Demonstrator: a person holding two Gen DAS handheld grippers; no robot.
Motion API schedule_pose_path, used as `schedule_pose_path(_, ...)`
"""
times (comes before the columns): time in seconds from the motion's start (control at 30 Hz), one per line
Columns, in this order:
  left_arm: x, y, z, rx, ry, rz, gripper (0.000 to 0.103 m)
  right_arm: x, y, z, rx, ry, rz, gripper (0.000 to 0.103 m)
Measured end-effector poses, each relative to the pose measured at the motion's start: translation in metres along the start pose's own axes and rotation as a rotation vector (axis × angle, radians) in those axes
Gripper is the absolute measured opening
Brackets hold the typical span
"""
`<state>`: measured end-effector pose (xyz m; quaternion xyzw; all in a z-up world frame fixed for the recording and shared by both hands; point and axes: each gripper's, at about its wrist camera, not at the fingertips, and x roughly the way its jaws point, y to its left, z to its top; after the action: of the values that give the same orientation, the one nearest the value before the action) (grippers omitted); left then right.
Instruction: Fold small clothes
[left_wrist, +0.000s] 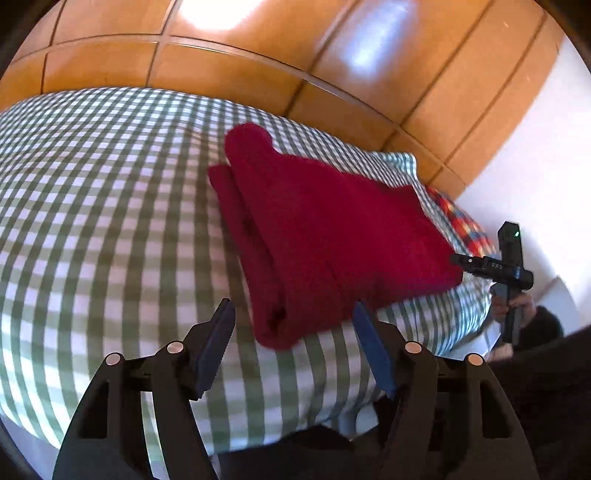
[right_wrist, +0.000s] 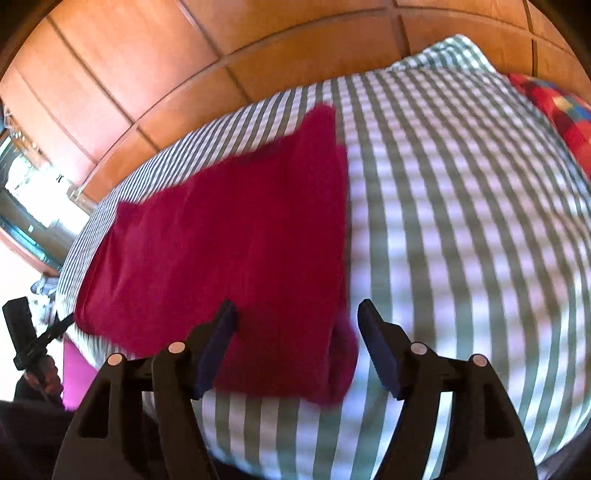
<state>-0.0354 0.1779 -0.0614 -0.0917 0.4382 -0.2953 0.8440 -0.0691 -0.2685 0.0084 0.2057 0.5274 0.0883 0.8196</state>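
A dark red garment (left_wrist: 332, 236) lies folded in layers on the green-and-white checked bedcover (left_wrist: 110, 206). My left gripper (left_wrist: 293, 304) stands open just short of the garment's near left corner; the blue pads touch no cloth. In the right wrist view the same red garment (right_wrist: 236, 236) spreads to the left, and my right gripper (right_wrist: 297, 304) is open over its near right corner with nothing pinched. The right gripper (left_wrist: 495, 266) also shows at the garment's right edge, held by a hand. The left gripper (right_wrist: 29, 343) shows at the far left.
Glossy wooden wardrobe panels (left_wrist: 258, 51) stand behind the bed. A red, blue and yellow checked pillow (right_wrist: 557, 110) lies at the bed's head end. A pink item (right_wrist: 75, 373) sits below the bed's edge. A white wall (left_wrist: 535, 166) is to the right.
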Motion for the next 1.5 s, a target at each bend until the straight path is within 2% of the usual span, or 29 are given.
schedule_pose_path(0.1,0.010,-0.008,-0.010,0.058,-0.004,0.037,0.063,-0.001,-0.003,-0.014,0.023,-0.001,0.006,0.062)
schedule_pose_path(0.13,0.015,-0.009,-0.012,0.064,-0.001,0.036,0.058,0.001,-0.003,-0.015,0.023,0.000,-0.006,0.055)
schedule_pose_path(0.2,0.027,-0.010,-0.014,0.082,0.031,0.068,0.020,0.005,-0.001,-0.018,0.008,0.008,-0.023,0.040)
schedule_pose_path(0.23,0.031,-0.011,-0.014,0.100,0.040,0.092,0.012,0.006,0.001,-0.018,-0.005,0.011,-0.032,0.028)
schedule_pose_path(0.27,0.031,-0.014,-0.014,0.131,0.039,0.114,0.008,0.005,0.004,-0.018,-0.020,0.009,-0.046,0.019)
schedule_pose_path(0.37,0.011,-0.021,-0.001,0.191,-0.014,0.126,0.007,-0.016,0.015,-0.007,-0.075,-0.045,-0.092,0.007)
schedule_pose_path(0.43,-0.012,-0.021,0.010,0.232,-0.059,0.110,0.006,-0.039,0.020,-0.002,-0.111,-0.102,-0.124,0.005)
schedule_pose_path(0.5,-0.017,-0.025,0.007,0.294,-0.044,0.126,0.006,-0.042,0.013,-0.002,-0.109,-0.091,-0.138,0.005)
schedule_pose_path(0.53,-0.013,-0.024,0.001,0.302,-0.012,0.117,0.006,-0.034,0.007,-0.007,-0.099,-0.055,-0.155,0.005)
schedule_pose_path(0.63,0.022,-0.014,-0.029,0.318,0.133,0.167,0.006,-0.005,-0.001,-0.024,-0.097,0.033,-0.193,0.005)
schedule_pose_path(0.67,0.029,-0.008,-0.035,0.290,0.154,0.157,0.006,0.003,-0.001,-0.029,-0.096,0.041,-0.200,0.005)
schedule_pose_path(0.73,0.024,0.004,-0.036,0.175,0.113,0.108,0.006,0.003,-0.002,-0.032,-0.077,0.027,-0.194,0.005)
schedule_pose_path(0.83,0.005,0.009,-0.031,0.076,0.061,0.029,0.008,-0.005,-0.004,-0.030,-0.074,0.036,-0.165,0.008)
schedule_pose_path(0.9,-0.001,0.015,-0.028,0.006,0.064,-0.027,0.014,-0.010,-0.006,-0.026,-0.059,0.037,-0.159,0.030)
schedule_pose_path(0.93,-0.005,0.017,-0.026,-0.021,0.056,-0.043,0.014,-0.015,-0.008,-0.024,-0.055,0.018,-0.158,0.048)
schedule_pose_path(1.03,-0.021,0.029,-0.019,-0.097,-0.009,-0.083,0.014,-0.029,-0.011,-0.014,-0.029,-0.037,-0.141,0.056)
schedule_pose_path(1.07,-0.023,0.032,-0.016,-0.116,-0.026,-0.087,0.014,-0.032,-0.009,-0.008,-0.023,-0.057,-0.144,0.062)
schedule_pose_path(1.1,-0.024,0.037,-0.010,-0.145,-0.047,-0.089,0.014,-0.032,-0.009,0.001,-0.016,-0.079,-0.146,0.063)
schedule_pose_path(1.27,-0.002,0.035,0.021,-0.202,-0.084,-0.020,0.014,-0.013,0.003,0.047,0.009,-0.154,-0.143,0.063)
schedule_pose_path(1.4,0.027,0.023,0.040,-0.177,-0.066,0.038,0.014,0.022,0.010,0.088,0.023,-0.148,-0.156,0.060)
schedule_pose_path(1.43,0.033,0.020,0.045,-0.171,-0.061,0.040,0.014,0.030,0.010,0.095,0.019,-0.138,-0.176,0.051)
schedule_pose_path(1.47,0.037,0.018,0.049,-0.166,-0.055,0.043,0.014,0.039,0.010,0.102,0.019,-0.126,-0.200,0.037)
schedule_pose_path(1.5,0.042,0.014,0.053,-0.154,-0.047,0.057,0.014,0.050,0.011,0.109,0.024,-0.110,-0.222,0.029)
